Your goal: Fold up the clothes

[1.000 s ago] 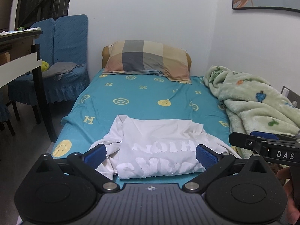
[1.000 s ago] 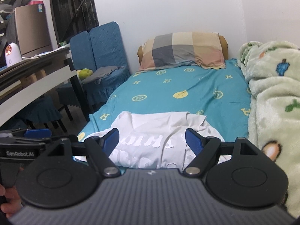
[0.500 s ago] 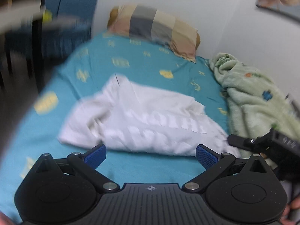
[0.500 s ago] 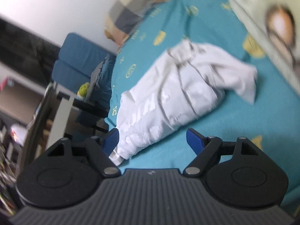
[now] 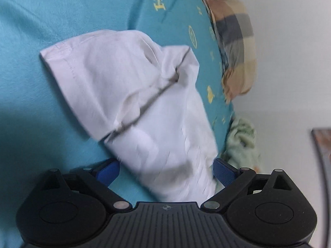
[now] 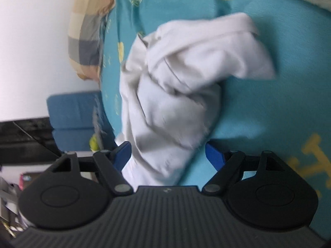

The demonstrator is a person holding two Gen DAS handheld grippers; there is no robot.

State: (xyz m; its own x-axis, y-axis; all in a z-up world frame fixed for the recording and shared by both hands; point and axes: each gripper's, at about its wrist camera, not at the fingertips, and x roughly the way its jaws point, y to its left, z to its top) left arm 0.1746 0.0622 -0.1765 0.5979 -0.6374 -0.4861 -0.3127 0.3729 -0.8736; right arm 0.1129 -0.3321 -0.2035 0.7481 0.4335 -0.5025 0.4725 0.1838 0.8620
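Since a second ago both grippers have swung from a level look down the bed to a steep, rolled view close over the shirt (image 5: 144,103), which now fills the middle of each picture instead of lying small ahead.

The white shirt lies crumpled on the teal sheet (image 5: 31,82), partly doubled over itself. In the left wrist view a hemmed sleeve spreads toward the upper left and the body runs down toward the camera. The left gripper (image 5: 166,168) has its blue fingers (image 5: 107,170) spread wide, holding nothing; the near end of the shirt lies between them, closer to the right-hand finger, but whether cloth and pad touch is unclear through the blur.

In the right wrist view the shirt (image 6: 175,95) is bunched, one sleeve flung toward the upper right. The right gripper (image 6: 168,155) is likewise spread and holds nothing, its fingers (image 6: 123,155) on either side of the shirt's near end.

The checked pillow (image 5: 235,41) lies beyond the shirt at the head of the bed, a pale green blanket (image 5: 242,144) at the sheet's edge, and a blue chair (image 6: 72,119) beside the bed.
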